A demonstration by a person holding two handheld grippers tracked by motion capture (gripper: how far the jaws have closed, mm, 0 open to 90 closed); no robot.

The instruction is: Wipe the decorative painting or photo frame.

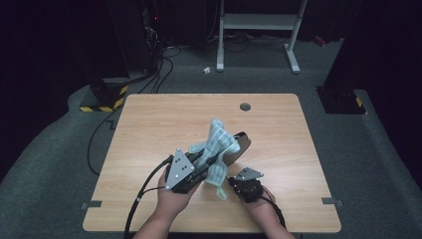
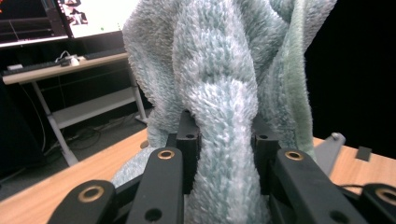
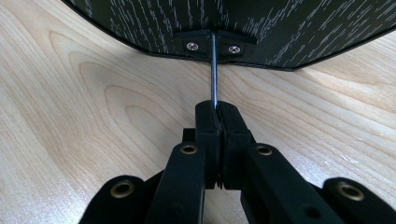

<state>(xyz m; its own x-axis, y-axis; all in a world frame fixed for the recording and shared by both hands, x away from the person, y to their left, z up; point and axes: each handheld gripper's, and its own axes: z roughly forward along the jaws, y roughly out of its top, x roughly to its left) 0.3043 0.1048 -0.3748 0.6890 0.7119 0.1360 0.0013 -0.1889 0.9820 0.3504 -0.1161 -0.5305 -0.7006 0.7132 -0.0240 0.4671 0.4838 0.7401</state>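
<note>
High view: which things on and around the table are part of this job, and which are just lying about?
In the job:
- fluffy towel, clamped in the left tongs
- dark pan, its thin handle clamped in the right tongs

Lying about:
- floor cables
- white frame

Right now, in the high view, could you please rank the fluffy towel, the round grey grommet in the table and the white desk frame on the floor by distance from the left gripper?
From the left gripper:
1. Fluffy towel, clamped in its jaws, mid-table.
2. Round grey grommet, near the table's far edge.
3. White desk frame, on the floor beyond the table.
</note>
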